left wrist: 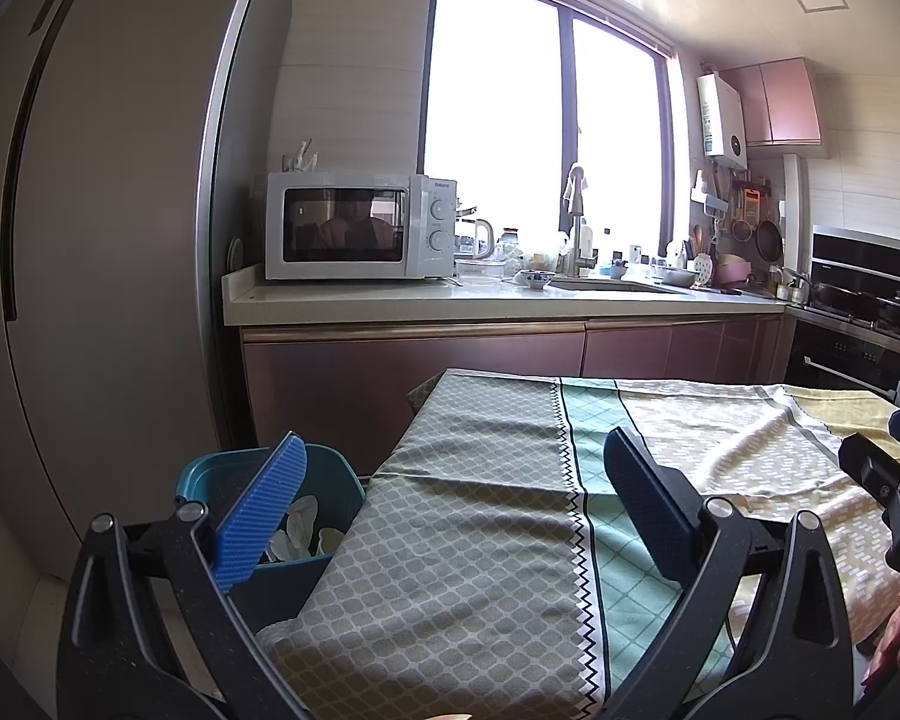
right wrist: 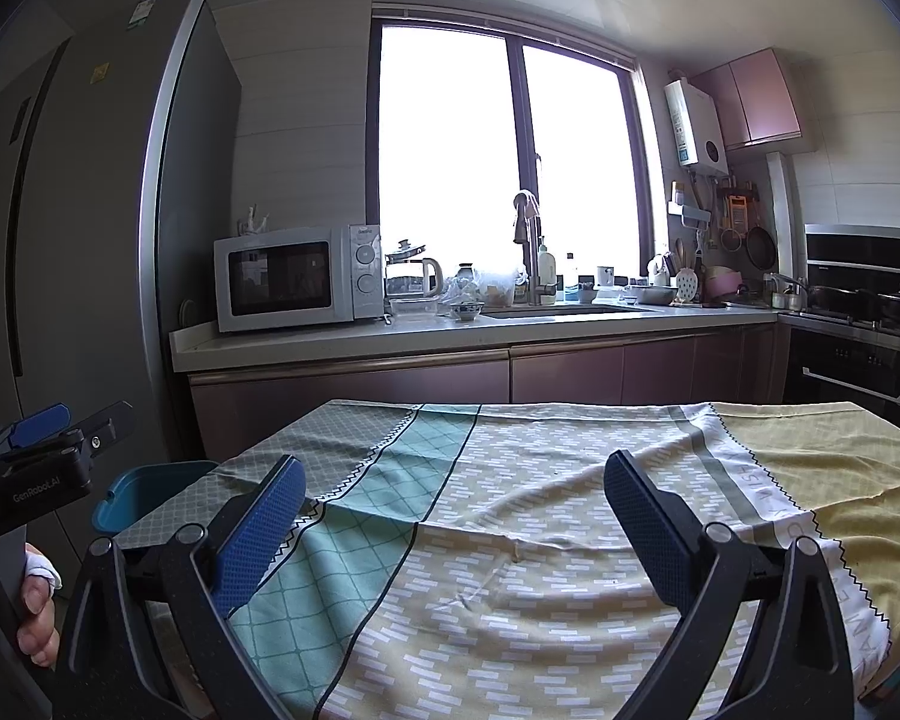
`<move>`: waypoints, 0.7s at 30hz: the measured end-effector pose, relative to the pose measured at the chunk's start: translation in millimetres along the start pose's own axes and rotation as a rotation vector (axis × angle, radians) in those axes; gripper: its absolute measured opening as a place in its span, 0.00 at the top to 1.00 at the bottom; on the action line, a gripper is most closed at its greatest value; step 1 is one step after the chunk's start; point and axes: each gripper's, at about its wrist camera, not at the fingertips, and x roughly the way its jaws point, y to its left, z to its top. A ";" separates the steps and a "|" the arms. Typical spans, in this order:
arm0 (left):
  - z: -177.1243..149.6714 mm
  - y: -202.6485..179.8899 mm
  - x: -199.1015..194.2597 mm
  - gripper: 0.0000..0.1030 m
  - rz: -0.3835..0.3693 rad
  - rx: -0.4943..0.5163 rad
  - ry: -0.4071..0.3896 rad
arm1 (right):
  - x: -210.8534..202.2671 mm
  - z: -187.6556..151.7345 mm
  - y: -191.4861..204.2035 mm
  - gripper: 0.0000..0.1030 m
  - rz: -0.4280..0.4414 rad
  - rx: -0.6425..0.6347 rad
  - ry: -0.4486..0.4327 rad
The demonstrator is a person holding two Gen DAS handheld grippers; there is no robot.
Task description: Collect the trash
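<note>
Both grippers, left gripper [left wrist: 456, 510] and right gripper [right wrist: 456, 528], are hovering apart and empty over the tablecloth [right wrist: 510, 540]; the blue bin [left wrist: 324, 516], holding white scraps, is sitting lower left, nearer the left gripper.

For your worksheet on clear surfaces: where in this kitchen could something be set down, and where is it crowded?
Free: the patchwork tablecloth between both open claws, and the pale countertop in front of the white microwave. Crowded: around the sink tap, where bottles and bowls stand, and inside the blue bin, which holds white scraps.
</note>
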 end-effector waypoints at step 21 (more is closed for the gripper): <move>-0.9 -0.9 -0.5 0.05 0.002 -0.001 0.001 | 0.1 1.2 -0.4 0.06 -0.004 0.002 0.001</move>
